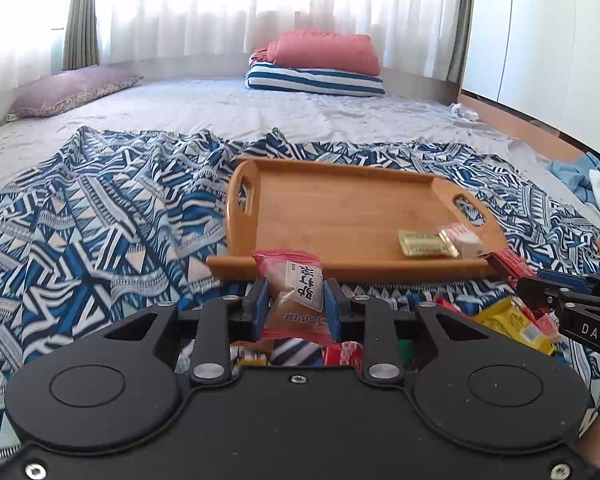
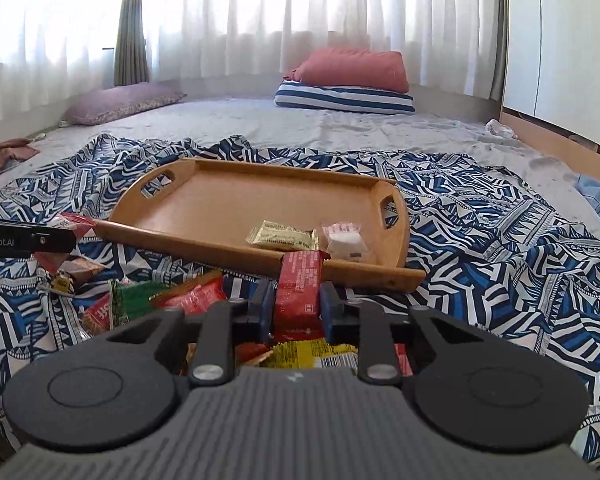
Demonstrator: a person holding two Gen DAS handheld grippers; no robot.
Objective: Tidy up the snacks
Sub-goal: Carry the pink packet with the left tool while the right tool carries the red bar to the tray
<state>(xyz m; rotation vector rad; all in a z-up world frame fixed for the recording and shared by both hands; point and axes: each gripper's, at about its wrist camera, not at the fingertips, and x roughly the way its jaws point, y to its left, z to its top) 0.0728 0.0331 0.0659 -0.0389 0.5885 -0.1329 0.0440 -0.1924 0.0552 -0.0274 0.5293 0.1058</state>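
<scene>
Two grippers, each clamped on its own snack. From the left wrist view, the left gripper (image 1: 296,300) has its blue fingers (image 1: 260,304) closed on a pink packet (image 1: 294,280) with a white label in Chinese characters I can't really read; the brownish cake shows through the wrapper. That packet sits right in front of the wooden tray (image 1: 340,200), at about 6 o'clock from it. Over at 3 o'clock in that view the right gripper (image 1: 528,286) pokes in, with "DAS" printed on its arm.

The right wrist view shows what the other can't: the right gripper (image 2: 296,304) squeezes a red bar (image 2: 300,288) upright against the tray's (image 2: 228,196) near rim. At 9 o'clock the left gripper's arm (image 2: 24,238) reads "nRobot.AI", cut off at the edge.

Both views show two snacks already in the tray's near right corner: a gold packet (image 2: 282,236) and a small clear packet (image 2: 346,240) with something white inside, side by side. The loose pile (image 2: 160,300) of red, green and yellow wrappers lies on the blue patterned blanket (image 2: 500,240) under the grippers.
</scene>
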